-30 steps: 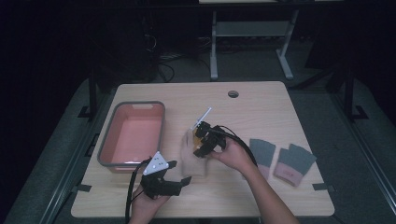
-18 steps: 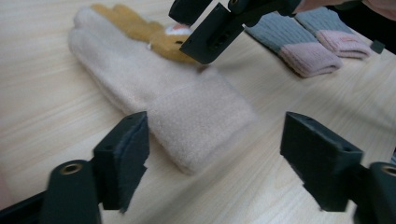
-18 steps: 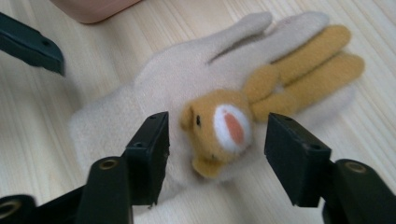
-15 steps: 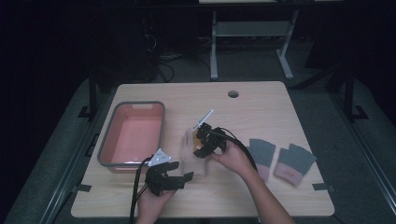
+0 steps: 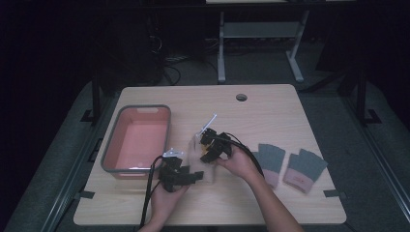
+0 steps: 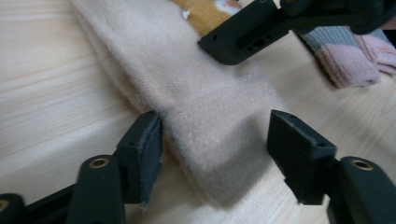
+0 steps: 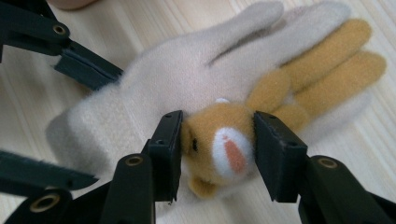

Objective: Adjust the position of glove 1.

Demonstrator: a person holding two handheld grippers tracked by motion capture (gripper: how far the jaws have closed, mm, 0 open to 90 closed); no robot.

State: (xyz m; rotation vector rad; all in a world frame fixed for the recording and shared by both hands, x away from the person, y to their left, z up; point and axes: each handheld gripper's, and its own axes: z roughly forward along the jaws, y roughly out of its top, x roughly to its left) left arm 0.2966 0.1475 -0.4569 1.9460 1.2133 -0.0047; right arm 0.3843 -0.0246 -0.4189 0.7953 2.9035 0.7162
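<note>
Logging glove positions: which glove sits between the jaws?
The beige glove with the orange animal face, mid-table; the two grey-and-pink gloves lie apart at right.

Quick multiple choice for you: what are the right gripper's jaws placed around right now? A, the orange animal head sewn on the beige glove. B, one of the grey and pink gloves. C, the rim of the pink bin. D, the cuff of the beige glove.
A: in the right gripper view the right gripper has its jaws either side of the orange animal head on the beige glove; the left gripper straddles the cuff.
</note>
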